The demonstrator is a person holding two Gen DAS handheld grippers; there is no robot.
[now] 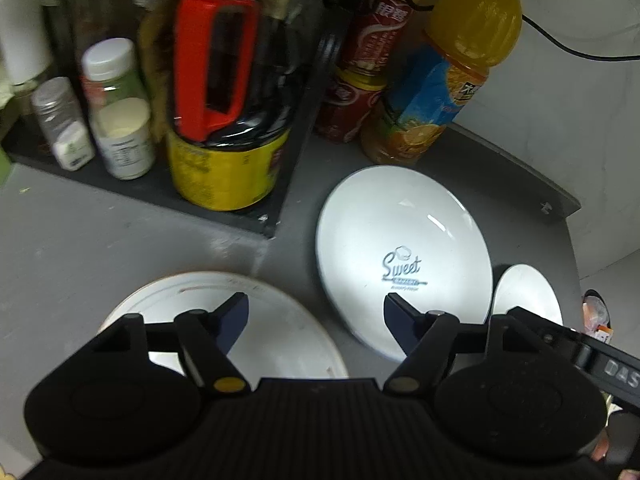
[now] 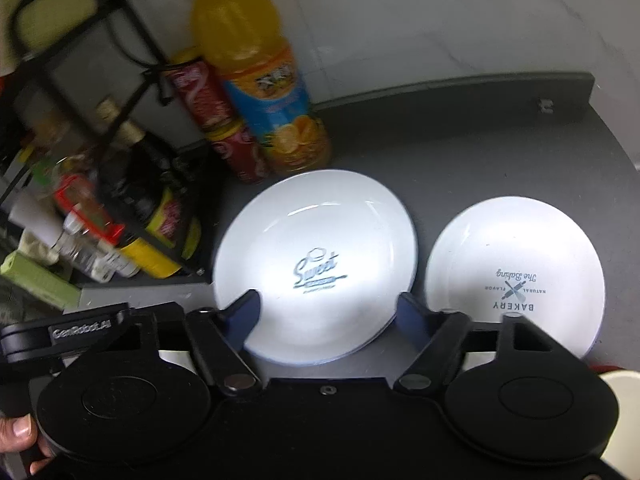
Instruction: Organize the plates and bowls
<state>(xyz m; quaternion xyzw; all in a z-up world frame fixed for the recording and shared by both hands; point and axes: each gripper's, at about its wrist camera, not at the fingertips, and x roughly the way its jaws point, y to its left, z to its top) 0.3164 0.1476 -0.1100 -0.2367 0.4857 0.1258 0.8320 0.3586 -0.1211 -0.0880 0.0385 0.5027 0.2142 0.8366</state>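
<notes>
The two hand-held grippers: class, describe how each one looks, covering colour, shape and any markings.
Both are matte black, with a ribbed centre panel flanked by two round discs, and linkage arms ending in dark blue finger pads. The left hand-held gripper has one yellow and one silver pivot pin; white "GenRobot.AI" lettering marks its side. The right hand-held gripper has silver pins, with lettering beginning "DAS".

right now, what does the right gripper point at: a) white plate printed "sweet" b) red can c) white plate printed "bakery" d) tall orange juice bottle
a: in the right wrist view the open right gripper frames the white plate printed "Sweet"; the "Bakery" plate sits off to its right.
</notes>
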